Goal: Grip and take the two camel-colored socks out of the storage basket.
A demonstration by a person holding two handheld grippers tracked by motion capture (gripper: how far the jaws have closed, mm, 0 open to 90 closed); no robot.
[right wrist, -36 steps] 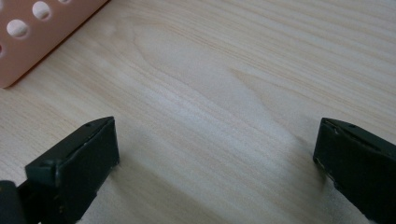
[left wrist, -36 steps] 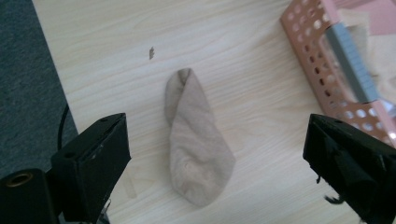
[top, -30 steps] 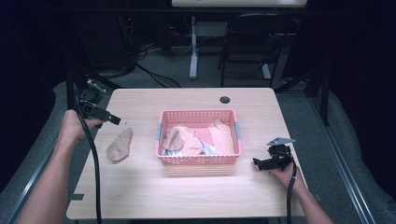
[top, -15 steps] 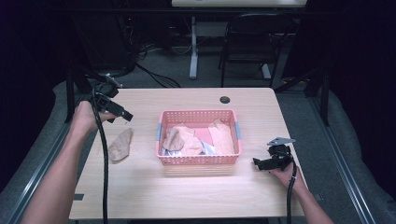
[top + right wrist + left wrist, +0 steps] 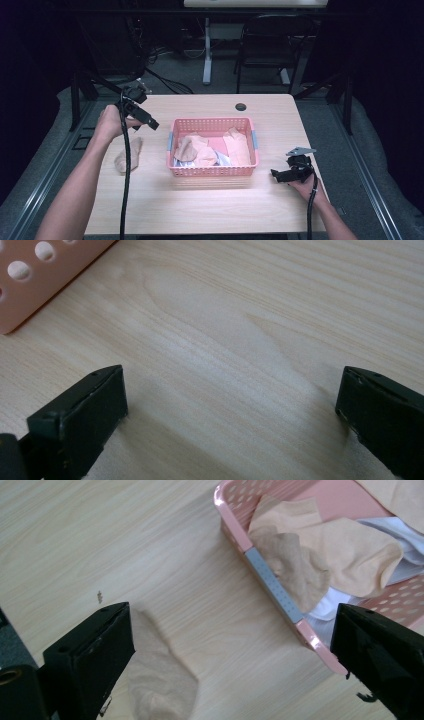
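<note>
A: In the high view, the left claw point(image 5: 151, 123) is hanging in the air just beyond the basket point(image 5: 172, 142)'s left wall, pointing toward it. 1 tan sock point(image 5: 128, 154) is lying alone on the tabletop point(image 5: 200, 205), left of the basket and on the near side of that claw.

B: And the right claw point(image 5: 276, 174)?

A: It is resting on the tabletop just off the basket's near right corner, holding nothing.

B: So what is the step, to your eye?

A: I judge it is taking the next sock out of the basket. To do it well, the left claw should be coming down over the basket's left wall and pinching a single fold of the top sock, not the white cloth under it or the wall.

B: What is the left gripper view giving us?

A: The 2 jaws are standing wide apart and empty. The loose sock point(image 5: 160, 680) is lying beside the left jaw, clear of the basket point(image 5: 275, 587), while the socks in the basket point(image 5: 320, 555) are sitting just inside its wall, ahead and between the jaws.

B: And the right gripper view?

A: Its jaws are also standing wide apart over bare wood, with a corner of the basket point(image 5: 35, 280) off at the upper left.
</note>
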